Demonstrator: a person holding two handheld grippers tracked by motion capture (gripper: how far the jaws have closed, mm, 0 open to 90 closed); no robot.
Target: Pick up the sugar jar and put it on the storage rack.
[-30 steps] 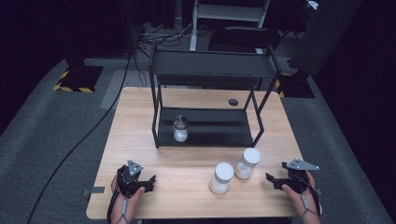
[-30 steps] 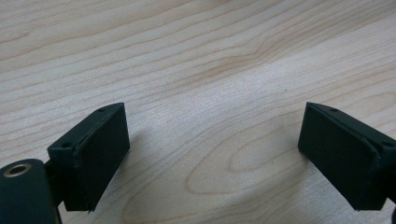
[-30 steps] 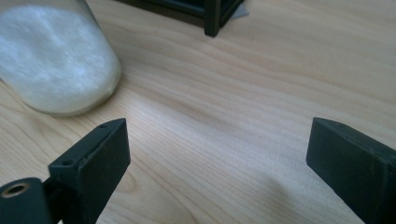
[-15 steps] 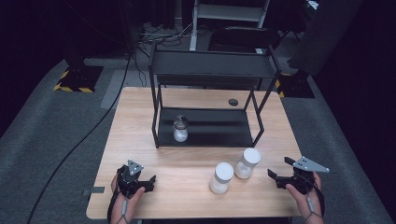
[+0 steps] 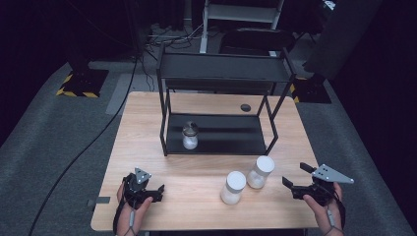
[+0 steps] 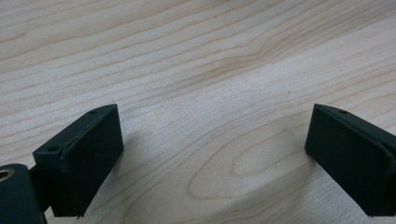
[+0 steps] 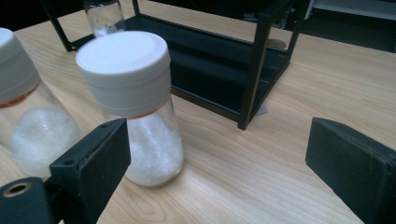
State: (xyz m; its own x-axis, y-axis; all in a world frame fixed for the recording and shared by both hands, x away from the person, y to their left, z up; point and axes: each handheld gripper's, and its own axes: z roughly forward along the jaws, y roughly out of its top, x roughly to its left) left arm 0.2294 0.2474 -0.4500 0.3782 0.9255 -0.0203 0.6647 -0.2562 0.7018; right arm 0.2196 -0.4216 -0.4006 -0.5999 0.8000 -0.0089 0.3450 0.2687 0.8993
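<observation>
right gripper (image 5: 294,176) wide apart beside white-capped jar (image 5: 260,172)

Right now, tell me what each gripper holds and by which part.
Nothing is held. The left gripper is open over the bare wooden table; the right gripper is open beside the white-capped glass jar.

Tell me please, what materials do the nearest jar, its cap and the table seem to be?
Jar: probably clear glass, since the white powder shows through and the wall glints. Cap: matte white, likely plastic, with a moulded rim. Table: light wood or wood-look laminate, with visible grain; which one is unclear.
</observation>
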